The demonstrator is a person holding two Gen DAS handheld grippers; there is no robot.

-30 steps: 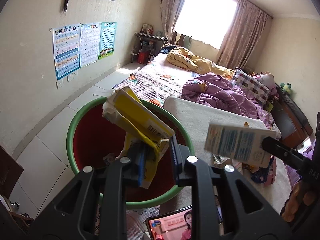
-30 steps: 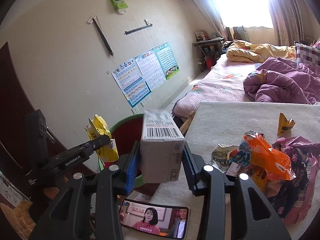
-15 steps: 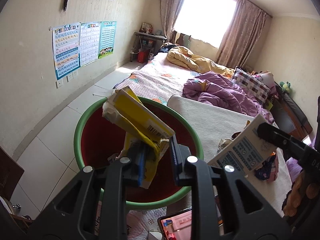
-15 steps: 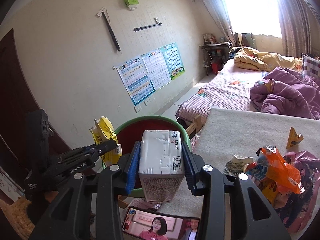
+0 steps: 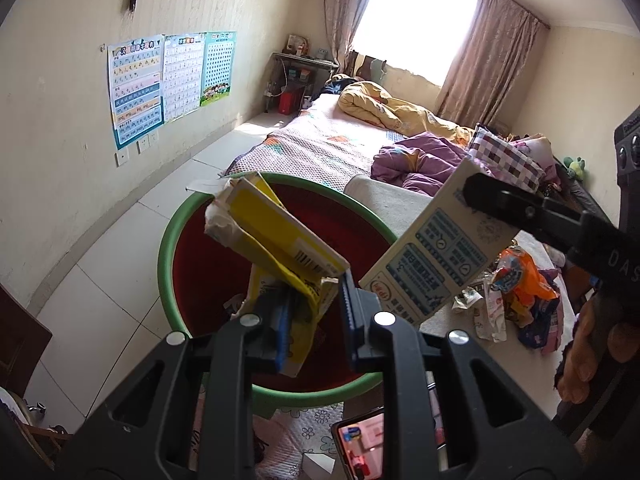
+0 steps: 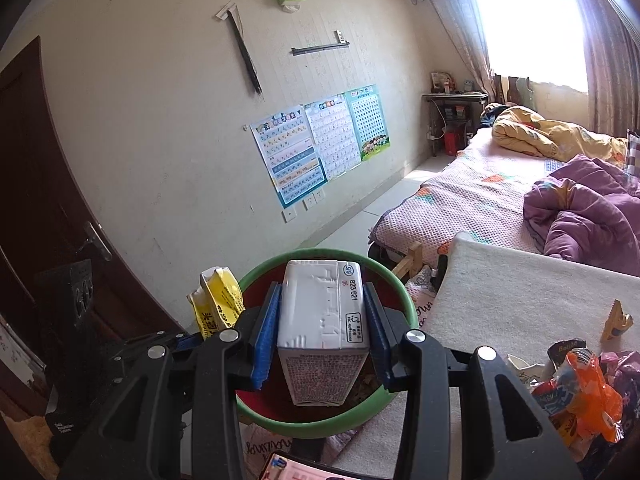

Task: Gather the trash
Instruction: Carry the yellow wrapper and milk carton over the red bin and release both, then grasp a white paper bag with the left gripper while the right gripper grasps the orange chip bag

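A round bin (image 5: 168, 256) with a green rim and red inside is filling the lower middle of both wrist views, standing on the tiled floor beside a white-covered table (image 6: 520, 296). On that table, at the lower right of each frame, a heap of wrappers (image 6: 580, 392) is lying — orange, purple and white packets jumbled together, with a small yellow scrap (image 6: 618, 320) sitting apart on the cloth above them.

The right gripper (image 6: 324, 320) is hanging over the bin's opening, its blue-padded jaws clenched on the two sides of a white milk carton (image 6: 324, 320) that is pointing bottom-first at the camera. In the left view the same carton (image 5: 436, 256) is slanting in from the right, above the bin's rim.

The left gripper (image 5: 316, 312) is also hanging over the bin; its jaws are standing apart, and a crumpled yellow packet (image 5: 276, 240) is resting against the left pad only — whether it is actually being gripped cannot be told.
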